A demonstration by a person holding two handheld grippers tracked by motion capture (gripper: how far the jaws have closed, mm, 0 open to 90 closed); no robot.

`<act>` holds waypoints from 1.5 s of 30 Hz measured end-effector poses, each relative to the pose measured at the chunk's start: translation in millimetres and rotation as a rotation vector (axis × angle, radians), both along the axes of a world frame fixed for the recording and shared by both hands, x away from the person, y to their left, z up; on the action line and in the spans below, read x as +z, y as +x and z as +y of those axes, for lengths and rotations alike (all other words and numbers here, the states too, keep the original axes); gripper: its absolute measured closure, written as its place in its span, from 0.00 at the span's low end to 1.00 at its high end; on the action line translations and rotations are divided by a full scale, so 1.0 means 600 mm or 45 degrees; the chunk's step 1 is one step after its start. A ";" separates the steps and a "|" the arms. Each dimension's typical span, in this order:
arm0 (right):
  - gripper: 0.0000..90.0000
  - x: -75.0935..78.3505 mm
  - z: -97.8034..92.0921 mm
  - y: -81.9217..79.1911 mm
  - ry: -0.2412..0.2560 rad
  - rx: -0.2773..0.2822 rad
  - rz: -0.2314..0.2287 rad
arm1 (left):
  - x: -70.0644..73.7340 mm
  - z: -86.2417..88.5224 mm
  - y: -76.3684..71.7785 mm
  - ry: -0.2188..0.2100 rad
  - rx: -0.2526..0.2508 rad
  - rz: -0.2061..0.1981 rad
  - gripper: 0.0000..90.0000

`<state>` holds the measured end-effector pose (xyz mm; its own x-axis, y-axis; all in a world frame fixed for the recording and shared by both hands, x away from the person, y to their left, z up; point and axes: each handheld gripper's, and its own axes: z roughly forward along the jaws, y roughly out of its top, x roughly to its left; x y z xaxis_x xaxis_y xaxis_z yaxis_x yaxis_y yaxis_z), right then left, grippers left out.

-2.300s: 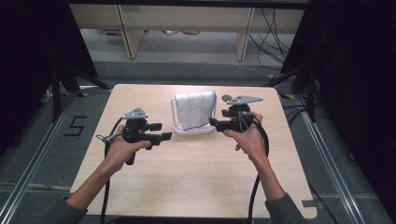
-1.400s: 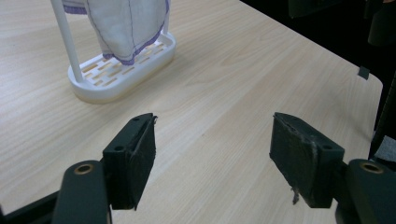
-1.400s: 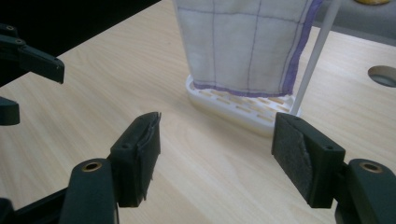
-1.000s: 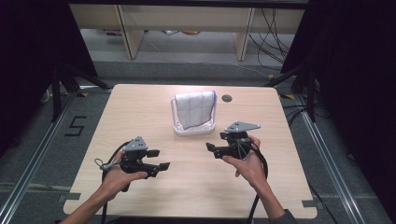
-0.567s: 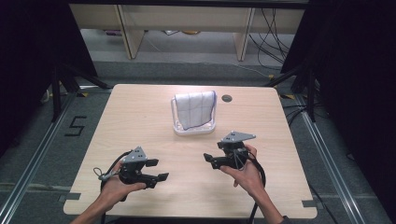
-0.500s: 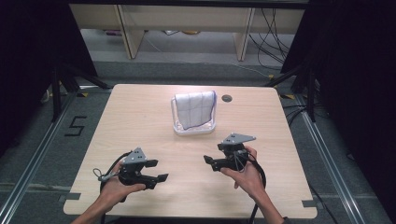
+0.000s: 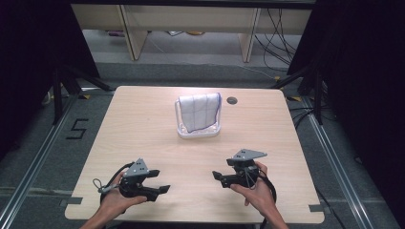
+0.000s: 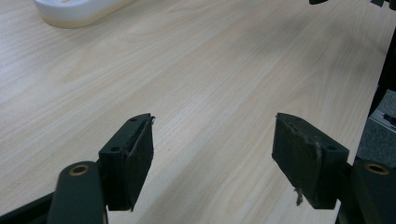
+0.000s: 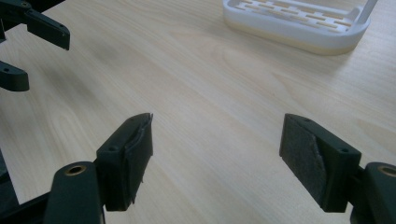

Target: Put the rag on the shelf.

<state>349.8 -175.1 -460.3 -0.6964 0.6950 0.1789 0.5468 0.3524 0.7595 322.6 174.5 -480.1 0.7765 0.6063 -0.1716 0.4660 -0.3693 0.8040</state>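
The white checked cloth (image 7: 198, 112) hangs draped over the handle of the white slotted rack (image 7: 198, 132), well ahead of both tongs and between their lines of reach, so the hanging work appears complete. The left gripper (image 7: 162, 189) and the right gripper (image 7: 216, 176) sit near the table's (image 7: 143, 129) front edge, jaws facing each other. Both stand wide and empty, with nothing left but to rest.

high: overhead, forward-down | tool views: low, close, probably sharing white rack (image 9: 299, 23)
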 end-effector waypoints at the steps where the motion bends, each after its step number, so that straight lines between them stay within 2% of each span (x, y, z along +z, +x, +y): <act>1: 0.28 0.000 0.000 -0.005 -0.017 -0.020 0.001 | -0.001 0.000 -0.003 -0.002 -0.004 0.006 0.32; 5: 0.26 -0.005 -0.002 -0.014 -0.020 -0.022 -0.003 | -0.004 0.001 -0.010 0.009 -0.013 -0.002 0.32; 6: 0.25 -0.006 0.000 -0.020 -0.008 -0.036 0.034 | -0.005 0.001 -0.013 0.019 -0.005 -0.007 0.31; 7: 0.25 -0.006 0.000 -0.020 -0.008 -0.036 0.034 | -0.005 0.001 -0.013 0.019 -0.005 -0.007 0.31; 8: 0.24 -0.009 -0.002 -0.020 -0.021 -0.022 0.010 | -0.006 0.002 -0.014 0.023 -0.023 -0.001 0.31; 9: 0.23 -0.014 0.001 -0.027 0.001 -0.007 0.025 | -0.011 0.000 -0.019 0.008 -0.023 -0.001 0.31; 11: 0.22 -0.015 -0.002 -0.033 -0.021 -0.011 0.010 | -0.013 0.000 -0.021 0.012 -0.027 0.000 0.30; 12: 0.21 -0.017 -0.002 -0.035 -0.001 0.004 0.008 | -0.016 0.001 -0.026 0.032 -0.032 0.001 0.30; 13: 0.21 -0.016 -0.003 -0.039 -0.021 -0.003 0.006 | -0.019 0.000 -0.028 0.034 -0.030 0.001 0.30; 14: 0.20 -0.018 -0.004 -0.041 -0.012 0.020 0.009 | -0.021 0.001 -0.030 0.038 -0.033 0.011 0.30; 15: 0.20 -0.018 -0.005 -0.046 -0.029 0.000 0.009 | -0.024 0.000 -0.033 0.037 -0.032 0.007 0.30; 16: 0.20 -0.019 -0.005 -0.051 -0.017 -0.006 0.025 | -0.024 0.000 -0.033 0.037 -0.032 0.007 0.30; 18: 0.20 -0.021 -0.007 -0.053 -0.034 -0.002 0.009 | -0.028 -0.001 -0.037 0.048 -0.028 0.004 0.29; 19: 0.19 -0.024 -0.005 -0.060 -0.022 -0.018 0.036 | -0.031 0.001 -0.040 0.096 -0.039 -0.001 0.29; 20: 0.19 -0.030 -0.008 -0.064 -0.045 0.006 0.023 | -0.034 -0.002 -0.044 0.057 -0.028 0.004 0.29; 21: 0.19 -0.032 -0.008 -0.069 -0.065 0.001 0.030 | -0.035 -0.002 -0.045 0.065 -0.028 0.000 0.28; 22: 0.19 -0.034 -0.009 -0.072 -0.075 0.008 0.028 | -0.034 0.000 -0.045 0.102 -0.038 -0.004 0.28; 23: 0.18 -0.036 -0.010 -0.076 -0.079 0.006 0.028 | -0.036 -0.003 -0.047 0.064 -0.030 0.000 0.28; 25: 0.18 -0.040 -0.012 -0.081 -0.088 0.029 0.033 | -0.037 -0.001 -0.046 0.092 -0.037 -0.008 0.28; 26: 0.18 -0.042 -0.012 -0.085 -0.095 0.025 0.038 | -0.037 -0.002 -0.046 0.079 -0.028 -0.002 0.28; 28: 0.18 -0.044 -0.013 -0.090 -0.116 0.021 0.034 | -0.037 0.001 -0.044 0.118 -0.040 -0.007 0.27; 31: 0.18 -0.047 -0.014 -0.091 -0.121 0.035 0.024 | -0.037 0.000 -0.045 0.114 -0.035 -0.004 0.27; 32: 0.18 -0.047 -0.015 -0.090 -0.119 0.040 0.021 | -0.039 -0.004 -0.046 0.072 -0.026 0.000 0.27; 33: 0.18 -0.045 -0.014 -0.093 -0.123 0.014 0.046 | -0.039 -0.003 -0.046 0.080 -0.033 -0.001 0.27; 34: 0.18 -0.046 -0.015 -0.091 -0.118 0.033 0.030 | -0.039 -0.003 -0.046 0.083 -0.039 0.001 0.27; 35: 0.18 -0.047 -0.015 -0.092 -0.098 0.020 0.037 | -0.039 -0.003 -0.046 0.086 -0.046 0.006 0.27; 39: 0.18 -0.046 -0.020 -0.090 -0.126 0.017 0.007 | -0.041 -0.005 -0.046 0.081 -0.039 0.001 0.27; 40: 0.18 -0.045 -0.019 -0.090 -0.119 0.010 0.024 | -0.041 -0.005 -0.046 0.082 -0.040 0.001 0.27; 41: 0.18 -0.046 -0.019 -0.089 -0.121 0.011 0.017 | -0.041 -0.005 -0.046 0.082 -0.039 0.000 0.27; 42: 0.18 -0.044 -0.018 -0.092 -0.123 -0.020 0.045 | -0.041 -0.004 -0.045 0.092 -0.040 -0.002 0.27; 45: 0.18 -0.045 -0.019 -0.090 -0.129 -0.005 0.020 | -0.041 -0.003 -0.045 0.082 -0.034 0.004 0.27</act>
<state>295.8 -186.2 -487.4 -0.6914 0.7127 0.1186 0.5601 0.4251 0.7111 295.6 172.5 -504.6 0.7919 0.5954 -0.1353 0.4578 -0.4325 0.7767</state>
